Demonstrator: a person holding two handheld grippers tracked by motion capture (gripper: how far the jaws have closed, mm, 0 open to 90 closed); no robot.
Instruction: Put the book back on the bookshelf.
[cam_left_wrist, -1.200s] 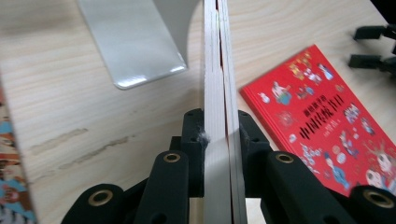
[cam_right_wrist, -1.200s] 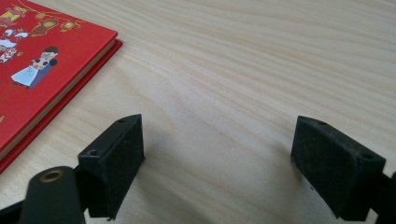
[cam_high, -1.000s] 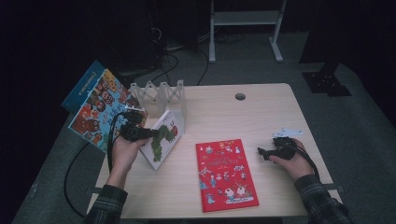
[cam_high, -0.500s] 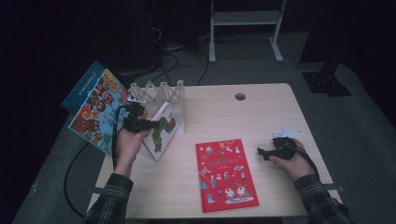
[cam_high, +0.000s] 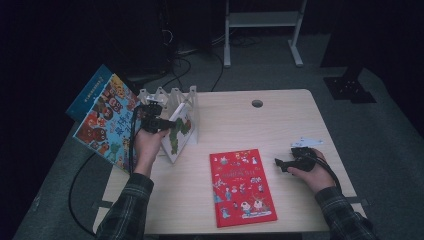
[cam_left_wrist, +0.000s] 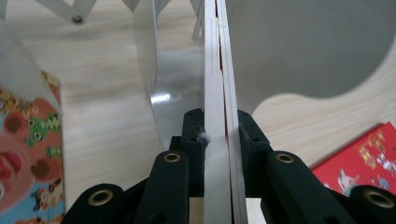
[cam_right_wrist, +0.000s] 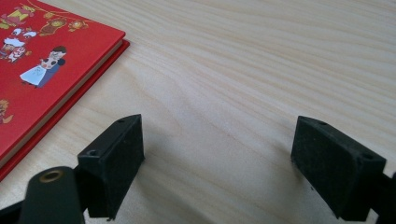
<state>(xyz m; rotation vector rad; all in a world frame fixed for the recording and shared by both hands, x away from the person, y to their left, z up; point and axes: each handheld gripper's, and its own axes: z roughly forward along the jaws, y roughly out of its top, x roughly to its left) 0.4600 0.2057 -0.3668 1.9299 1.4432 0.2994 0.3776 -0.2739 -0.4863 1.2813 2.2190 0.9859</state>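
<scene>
Your left gripper (cam_high: 159, 123) is clamped on a thin white picture book (cam_high: 178, 134). The book stands on edge, tilted, at the white rack (cam_high: 170, 97) near the table's (cam_high: 280, 125) back-left corner, w/ its long axis running away from you. Its cover is partly hidden. Your right gripper (cam_right_wrist: 217, 161) rests w/ jaws wide, holding nothing, just beside 1 flat red book (cam_high: 241, 187). 2 more books (cam_high: 102, 120) overhang the left edge.

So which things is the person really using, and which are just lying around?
In use:
- left gripper, shut on the white book
- white rack

Lying about:
- red book
- blue book
- right gripper, open, on the table
</scene>
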